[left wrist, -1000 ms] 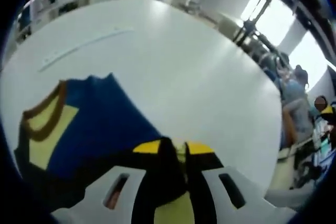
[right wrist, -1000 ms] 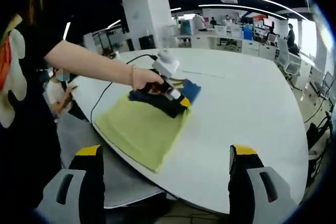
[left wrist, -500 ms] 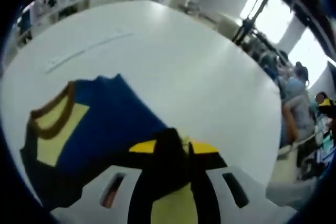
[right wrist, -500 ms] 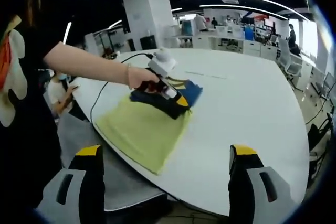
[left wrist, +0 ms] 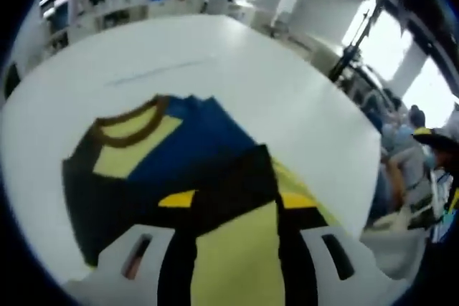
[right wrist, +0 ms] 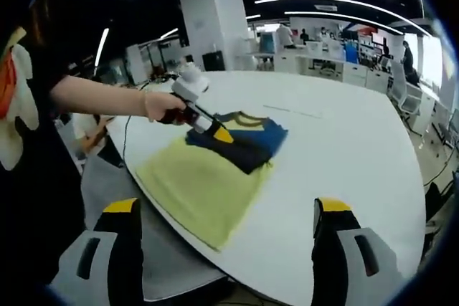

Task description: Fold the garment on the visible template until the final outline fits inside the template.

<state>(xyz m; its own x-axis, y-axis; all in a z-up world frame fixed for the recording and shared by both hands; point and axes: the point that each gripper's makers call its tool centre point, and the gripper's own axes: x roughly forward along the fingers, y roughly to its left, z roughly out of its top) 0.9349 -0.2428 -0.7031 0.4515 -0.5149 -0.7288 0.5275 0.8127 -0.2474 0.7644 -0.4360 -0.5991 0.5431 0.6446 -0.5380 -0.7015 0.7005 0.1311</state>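
Left gripper view, garment: the navy garment (left wrist: 186, 170) with a brown-trimmed neckline lies flat at the centre and left of the frame, on the white table (left wrist: 287, 98).
Left gripper view, template: a yellow-green template sheet (left wrist: 237, 256) lies under the garment and shows at the lower centre, between the jaws.
Left gripper view, left tongs (left wrist: 233, 202): the jaws rise from the bottom edge; a dark fold of the garment sits between their yellow tips. Whether they pinch it or merely frame it, I cannot tell.

Right gripper view, right tongs (right wrist: 226, 209): spread wide at the bottom corners with nothing between the jaws, well apart from the garment.
Right gripper view, garment (right wrist: 247, 141): left of centre, folded over the far end of the template sheet (right wrist: 204, 188), which reaches toward the near table edge.
Right gripper view, left tongs (right wrist: 219, 134): held by a person's hand (right wrist: 161, 105) reaching in from the left, with the tip down at the garment's left edge.
Right gripper view, table (right wrist: 344, 155): large, white and rounded, filling the right half.
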